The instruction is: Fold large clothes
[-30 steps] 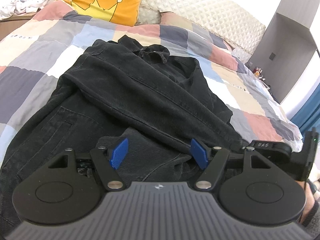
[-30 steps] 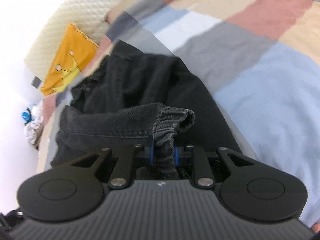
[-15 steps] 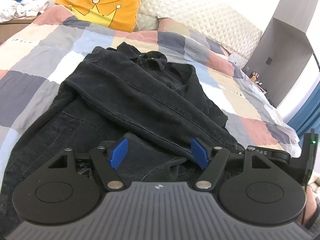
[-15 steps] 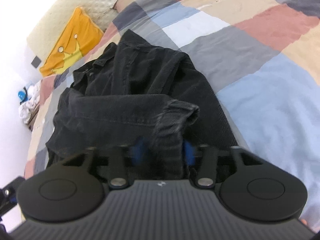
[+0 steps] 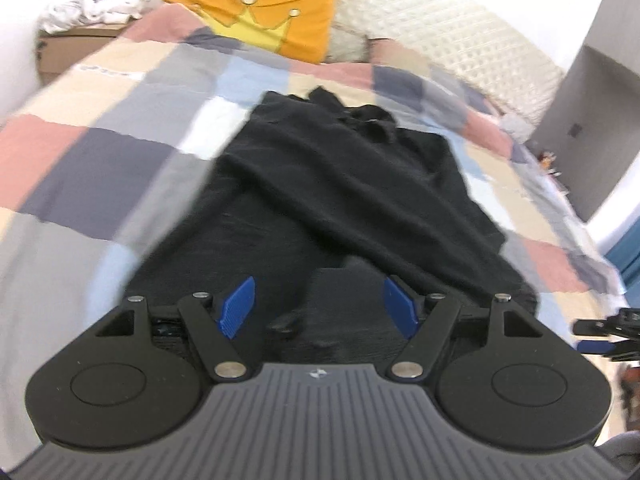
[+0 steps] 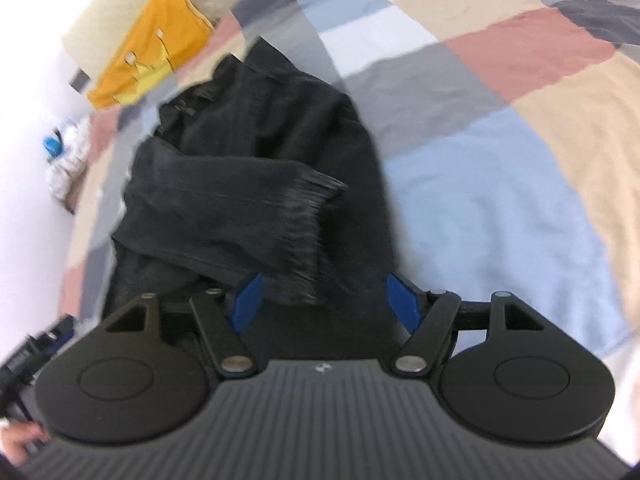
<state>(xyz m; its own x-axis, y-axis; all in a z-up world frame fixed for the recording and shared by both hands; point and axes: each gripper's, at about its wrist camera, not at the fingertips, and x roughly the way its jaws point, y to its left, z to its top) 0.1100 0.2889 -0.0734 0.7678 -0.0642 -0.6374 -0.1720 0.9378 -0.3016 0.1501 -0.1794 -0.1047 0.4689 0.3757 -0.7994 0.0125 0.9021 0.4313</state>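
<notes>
My left tongs (image 5: pixel 318 307) are released, blue pads spread above the near hem of the black denim jacket (image 5: pixel 340 184), which lies lengthwise along the middle of the checked patchwork bed cover (image 5: pixel 100 168), collar toward the headboard edge. My right tongs (image 6: pixel 326 303) have just been opening; the folded sleeve cuff (image 6: pixel 308 216) lies free between them.
</notes>
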